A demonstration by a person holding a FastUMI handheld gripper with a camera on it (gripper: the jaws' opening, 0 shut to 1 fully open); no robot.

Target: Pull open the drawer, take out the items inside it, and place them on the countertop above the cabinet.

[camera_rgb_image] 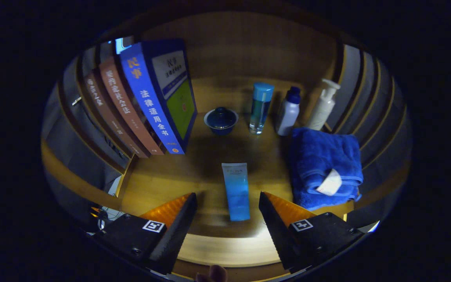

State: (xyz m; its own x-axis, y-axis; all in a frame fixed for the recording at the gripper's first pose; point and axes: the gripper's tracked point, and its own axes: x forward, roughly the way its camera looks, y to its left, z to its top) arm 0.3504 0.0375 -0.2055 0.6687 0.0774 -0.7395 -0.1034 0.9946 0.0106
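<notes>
A blue and white tube (236, 190) lies flat on the wooden countertop (159, 184), lengthwise between my fingers and just ahead of them. My gripper (227, 199) is open, its fingers standing wide on either side of the tube's near end without touching it. Nothing is held. Beyond the tube stand a dark blue lidded cup (220, 120), a clear bottle with a light blue cap (260, 107), a white bottle with a dark cap (288, 111) and a white pump bottle (323, 105).
A folded blue towel (323, 166) lies right of the tube. Several upright books (147, 102) lean at the left. Slatted side walls (370, 102) flank the shelf and a wooden back panel closes it. The countertop's front edge (229, 254) lies under my fingers.
</notes>
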